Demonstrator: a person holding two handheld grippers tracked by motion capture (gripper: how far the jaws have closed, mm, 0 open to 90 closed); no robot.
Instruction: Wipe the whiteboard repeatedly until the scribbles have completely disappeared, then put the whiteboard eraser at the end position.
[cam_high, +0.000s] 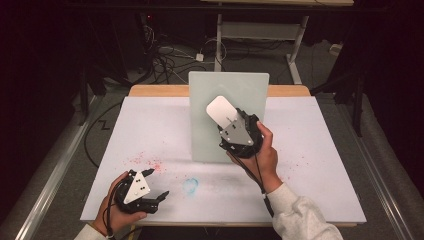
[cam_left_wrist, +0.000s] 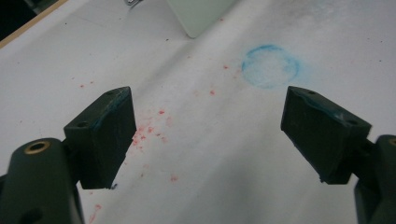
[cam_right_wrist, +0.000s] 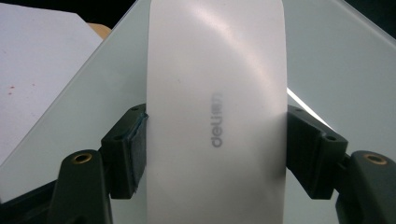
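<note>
My right gripper (cam_high: 227, 121) is shut on a white oblong eraser (cam_high: 220, 110), which sticks up and away from the jaws. It hovers over a pale green board (cam_high: 250, 92) lying on the table's far middle. In the right gripper view the eraser (cam_right_wrist: 215, 93) carries grey "deli" lettering, both jaws press its long sides, and the board (cam_right_wrist: 327, 60) lies behind it. I cannot tell whether the eraser touches the board. My left gripper (cam_high: 156, 184) rests low at the front left, open and holding nothing. Its jaws (cam_left_wrist: 208, 126) stand wide apart over the white table sheet.
The white sheet (cam_high: 310, 150) covers the table and bears a blue ring smudge (cam_high: 190, 185) (cam_left_wrist: 270, 66) and red specks (cam_high: 147, 162) (cam_left_wrist: 149, 128). A corner of the board (cam_left_wrist: 196, 16) shows beyond them. Cables (cam_high: 165, 62) and desk legs (cam_high: 295, 55) sit on the floor behind the table.
</note>
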